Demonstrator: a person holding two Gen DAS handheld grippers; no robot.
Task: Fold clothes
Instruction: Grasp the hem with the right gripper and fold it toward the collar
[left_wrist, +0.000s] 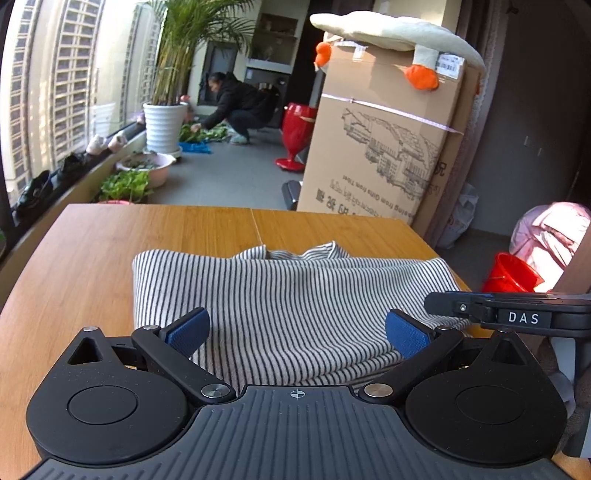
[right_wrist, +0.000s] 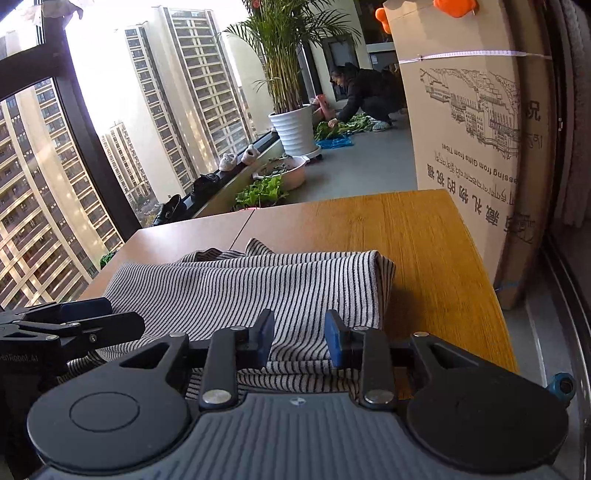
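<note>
Lying crosswise, striped shirt (left_wrist: 288, 306), neckline seemingly far-side.

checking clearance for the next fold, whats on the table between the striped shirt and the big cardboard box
Nothing: in the right wrist view bare wooden table runs from the striped shirt to the cardboard box.

Low, warm daylight enters through the window (right_wrist: 74, 147), blowing out the sky and gilding the table (right_wrist: 424, 240). Both views stay sharp, though fisheye distortion bends edges and darkens corners.
</note>
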